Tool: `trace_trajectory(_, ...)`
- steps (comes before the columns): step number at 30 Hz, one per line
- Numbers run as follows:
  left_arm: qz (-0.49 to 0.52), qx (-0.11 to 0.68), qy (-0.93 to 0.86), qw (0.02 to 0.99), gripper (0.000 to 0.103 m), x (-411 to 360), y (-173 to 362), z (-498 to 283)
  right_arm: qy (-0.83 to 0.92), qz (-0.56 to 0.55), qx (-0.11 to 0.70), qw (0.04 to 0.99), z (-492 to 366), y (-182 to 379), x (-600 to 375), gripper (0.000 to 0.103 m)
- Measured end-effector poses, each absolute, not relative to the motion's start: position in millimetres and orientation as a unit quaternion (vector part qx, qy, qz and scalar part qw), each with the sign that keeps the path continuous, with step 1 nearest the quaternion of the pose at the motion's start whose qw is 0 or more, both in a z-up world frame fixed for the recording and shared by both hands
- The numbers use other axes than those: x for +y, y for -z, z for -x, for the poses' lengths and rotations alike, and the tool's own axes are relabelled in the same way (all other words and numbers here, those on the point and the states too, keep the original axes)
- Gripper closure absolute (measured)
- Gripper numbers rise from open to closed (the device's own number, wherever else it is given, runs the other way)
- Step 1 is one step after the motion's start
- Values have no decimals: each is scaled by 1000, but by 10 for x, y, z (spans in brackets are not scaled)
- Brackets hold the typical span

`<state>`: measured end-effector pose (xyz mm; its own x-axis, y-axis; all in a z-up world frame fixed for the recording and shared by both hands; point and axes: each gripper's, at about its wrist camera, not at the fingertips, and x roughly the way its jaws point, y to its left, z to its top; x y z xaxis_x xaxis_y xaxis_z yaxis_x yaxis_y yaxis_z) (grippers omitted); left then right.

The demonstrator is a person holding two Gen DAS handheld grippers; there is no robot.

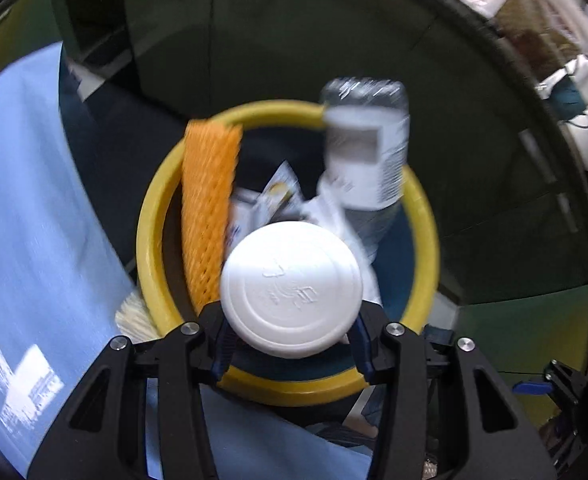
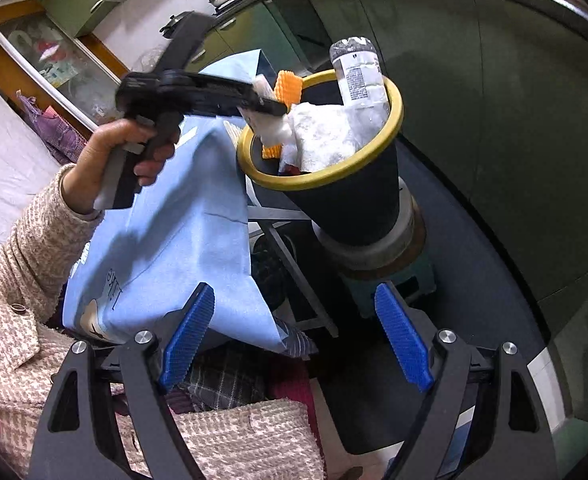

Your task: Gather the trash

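Clamped in the left gripper (image 1: 292,344), a white round plastic cup (image 1: 292,294) hovers over the overfull yellow-rimmed black bin (image 1: 427,240); released there, it could bounce out. Right gripper (image 2: 295,336) gapes empty.

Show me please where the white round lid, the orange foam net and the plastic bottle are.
white round lid (image 1: 292,294), left wrist view, centre of its face.
orange foam net (image 1: 208,208), left wrist view, middle of the mesh.
plastic bottle (image 2: 359,76), right wrist view, on its label.
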<state>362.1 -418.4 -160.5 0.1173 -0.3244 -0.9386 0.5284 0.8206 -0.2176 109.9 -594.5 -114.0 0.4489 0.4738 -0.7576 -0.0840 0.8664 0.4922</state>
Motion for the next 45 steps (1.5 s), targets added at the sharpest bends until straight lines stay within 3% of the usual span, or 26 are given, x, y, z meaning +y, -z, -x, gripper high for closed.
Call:
trace_trajectory(4, -85, 593, 284, 749, 31, -4139, 1570, -3592, -182, -200, 492, 827, -1127, 1143, -5839, 21)
trace_trajectory(9, -63, 541, 309, 779, 28, -3870, 1133, -3385, -195, -201, 471, 836, -1097, 1008, -5689, 21)
trace_trajectory(15, -45, 365, 276, 888, 7, -2909, 317, -2706, -218, -178, 441, 852, -1126, 754, -5344, 17)
trace_trajectory(20, -31, 266, 170, 948, 7, -1850, 7, -2056, -250, -145, 403, 868, -1305, 476, -4869, 17)
trace_trajectory(27, 28, 236, 30, 971, 7, -589, -225, -1340, -196, -89, 322, 922, -1466, 23, -4173, 12)
trace_trajectory(35, 28, 217, -49, 975, 7, -116, -273, -755, -122, -38, 269, 955, -1110, -255, -3844, 5)
trace_trajectory(45, 47, 218, -30, 974, 7, -72, -234, -281, -109, -10, 245, 963, -577, -346, -3800, 5)
